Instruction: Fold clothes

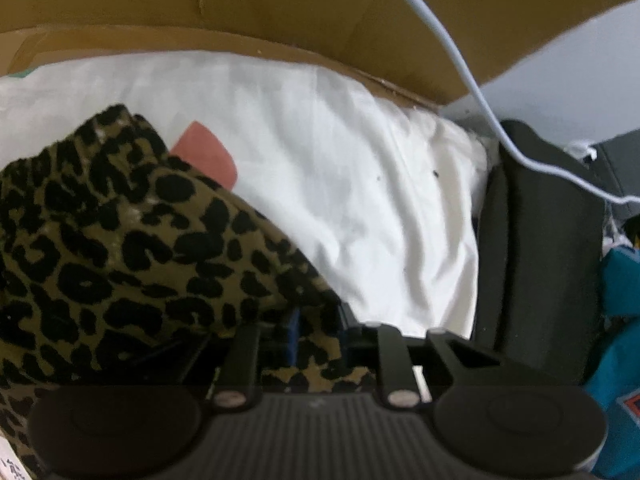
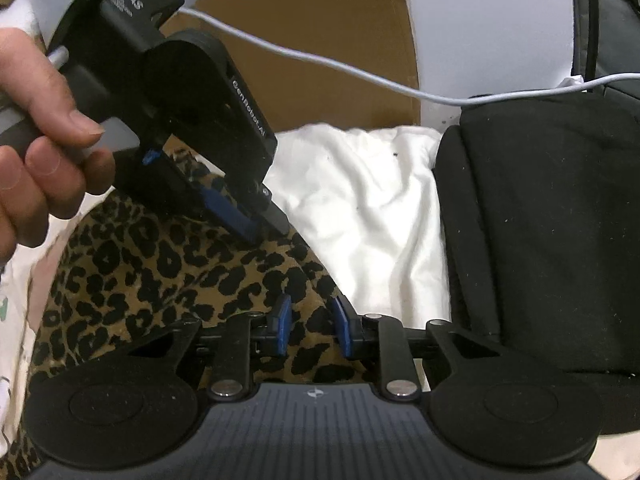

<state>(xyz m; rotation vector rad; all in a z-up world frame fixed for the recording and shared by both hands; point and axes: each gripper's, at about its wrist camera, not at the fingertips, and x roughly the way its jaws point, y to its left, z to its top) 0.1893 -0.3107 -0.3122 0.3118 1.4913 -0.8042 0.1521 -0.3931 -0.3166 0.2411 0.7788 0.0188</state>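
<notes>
Nearest the right-hand camera, the right tool (image 2: 308,326) sits low over the leopard-print garment (image 2: 168,272); its blue pads (image 2: 280,322) stand narrowly apart with a ridge of the fabric between them, but whether they press on it cannot be told from here. Just beyond, the left tool (image 2: 260,226), carried by the person's left hand (image 2: 44,136), points steeply down with its tips closed on a pinch of the same garment. In the left wrist view the cloth drapes over that tool's tips, hiding them. The garment lies bunched on a white sheet (image 1: 340,184). Judgement: the step is gathering one edge in both tools for a fold. To do it well, confirm the right pads have a single layer before lifting, keep both grips level, and draw the edge taut. Farther off are a black cushion (image 2: 540,220), a cardboard box (image 1: 280,4) and a white cable (image 2: 360,70); the cable could snag.
</notes>
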